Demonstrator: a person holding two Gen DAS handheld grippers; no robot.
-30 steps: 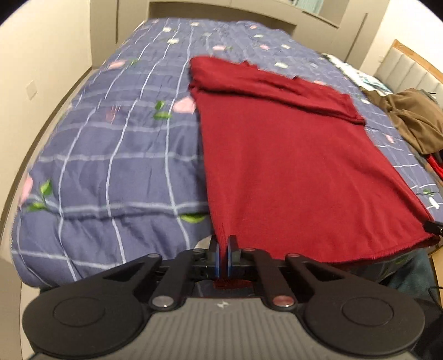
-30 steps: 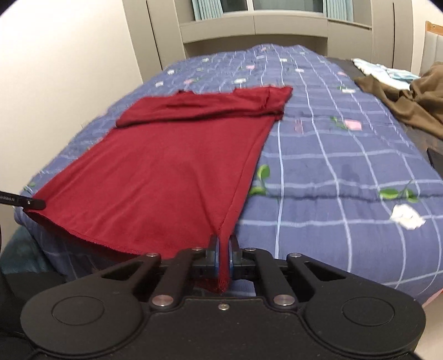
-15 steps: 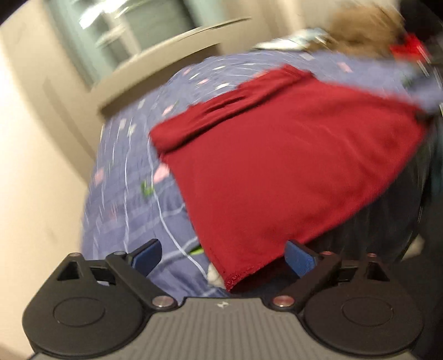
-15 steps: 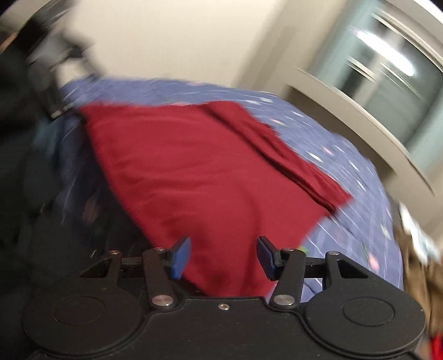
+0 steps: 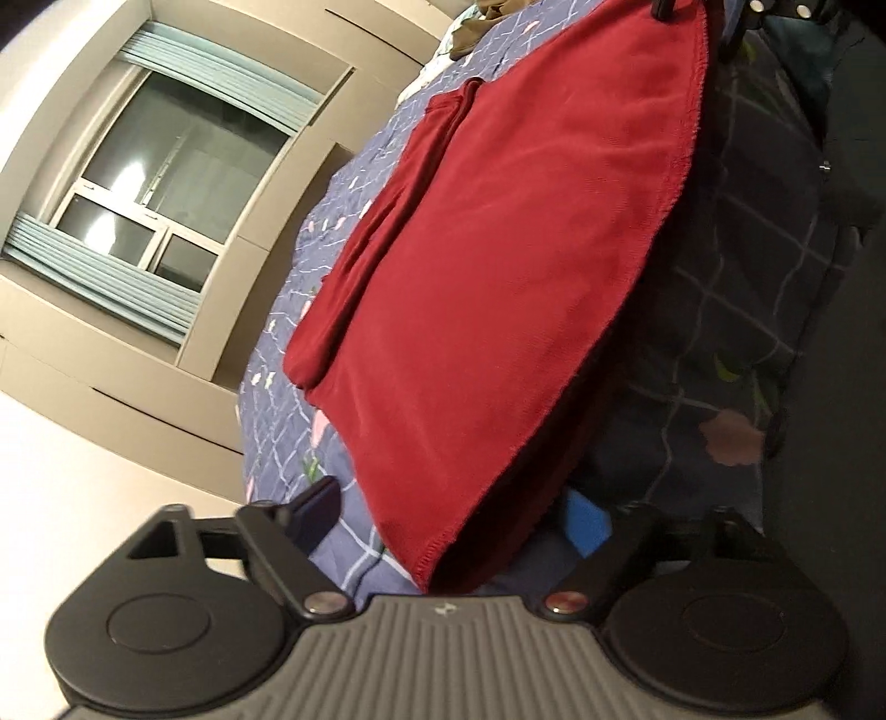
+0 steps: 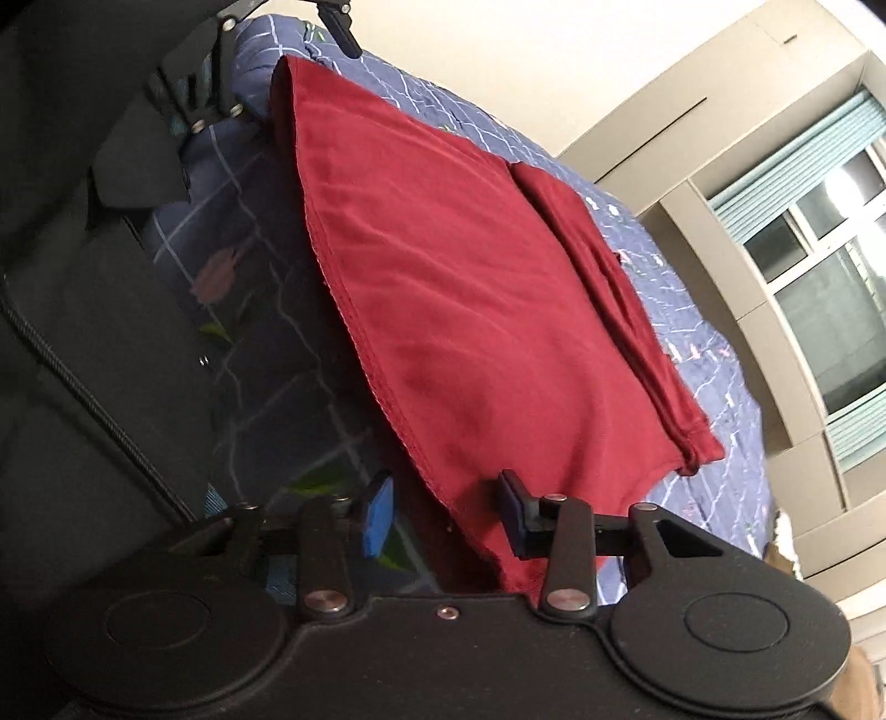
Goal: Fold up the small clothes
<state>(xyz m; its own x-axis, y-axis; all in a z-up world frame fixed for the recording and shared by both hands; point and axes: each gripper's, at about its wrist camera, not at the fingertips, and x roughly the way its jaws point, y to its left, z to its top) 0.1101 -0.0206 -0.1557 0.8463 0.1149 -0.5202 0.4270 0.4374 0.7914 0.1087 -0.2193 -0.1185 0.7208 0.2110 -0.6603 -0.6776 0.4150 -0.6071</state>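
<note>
A dark red garment (image 5: 498, 266) lies flat on the bed, its hem hanging over the bed's near edge; it also shows in the right wrist view (image 6: 470, 310). Its sleeves are folded in along the far side (image 5: 382, 221). My left gripper (image 5: 451, 520) is open, rolled on its side, with the garment's near left corner lying loose between its jaws. My right gripper (image 6: 443, 512) is open, rolled the other way, with the near right corner between its jaws. Neither holds the cloth. The other gripper shows at the top of each view (image 6: 210, 83).
The bed has a blue quilt with white grid lines and flower prints (image 5: 288, 421). A window with blinds (image 5: 160, 183) and beige cabinets stand beyond the bed. Brown clothes (image 5: 470, 33) lie at the far side. Dark space lies below the bed edge (image 6: 83, 360).
Both grippers were shut on the garment's hem corners a second ago; both have opened, let the corners go, and rolled sideways by the bed edge.
</note>
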